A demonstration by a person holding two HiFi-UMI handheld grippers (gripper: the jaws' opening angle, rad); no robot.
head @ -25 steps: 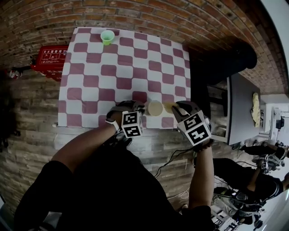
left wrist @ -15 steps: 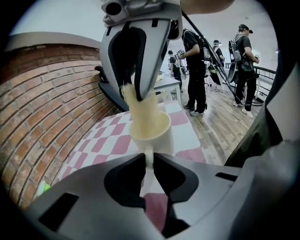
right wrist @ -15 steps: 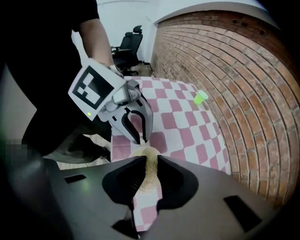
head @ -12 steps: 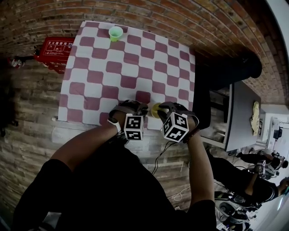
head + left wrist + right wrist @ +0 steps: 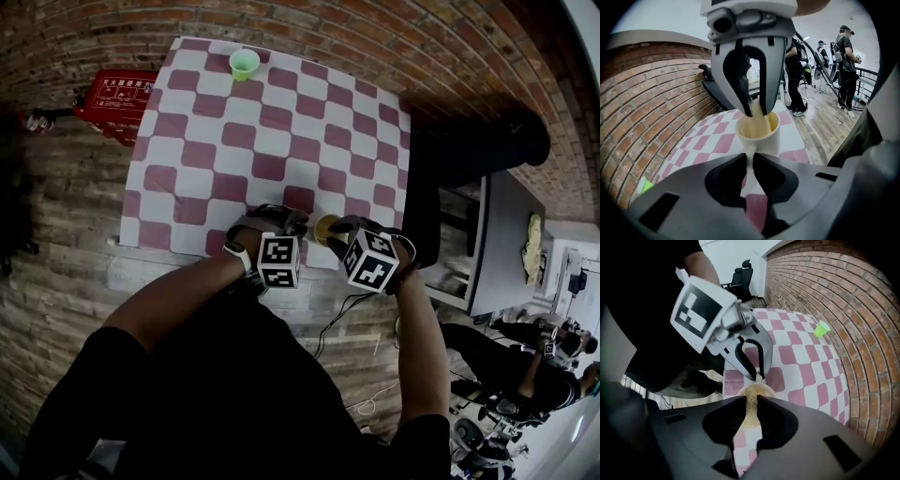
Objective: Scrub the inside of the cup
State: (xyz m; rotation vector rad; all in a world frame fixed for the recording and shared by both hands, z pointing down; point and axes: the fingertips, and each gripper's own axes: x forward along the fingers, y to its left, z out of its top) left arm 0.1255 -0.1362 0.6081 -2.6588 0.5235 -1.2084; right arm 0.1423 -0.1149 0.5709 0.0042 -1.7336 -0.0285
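Observation:
A cream cup point(image 5: 325, 228) stands near the front edge of the checked table. In the left gripper view the cup point(image 5: 761, 136) is just beyond my left gripper point(image 5: 750, 157), which is shut on a thin white part at the cup's near side. My right gripper point(image 5: 757, 110) points straight down over the cup's mouth. It is shut on a yellow scrub sponge point(image 5: 751, 411), and the sponge reaches down inside the cup point(image 5: 761, 391). The left gripper point(image 5: 758, 377) shows at the cup's far rim in the right gripper view. The cup's bottom is hidden by the sponge.
A small green cup point(image 5: 245, 63) stands at the table's far edge. The red-and-white cloth point(image 5: 234, 150) covers the table. A red box point(image 5: 117, 98) lies on the floor to the left, a black chair point(image 5: 478, 141) to the right. People point(image 5: 846, 61) stand in the background.
The right gripper has come down and to the left from beside the cup, and has rolled. Its sponge is now inside the cup. The left gripper has kept its hold.

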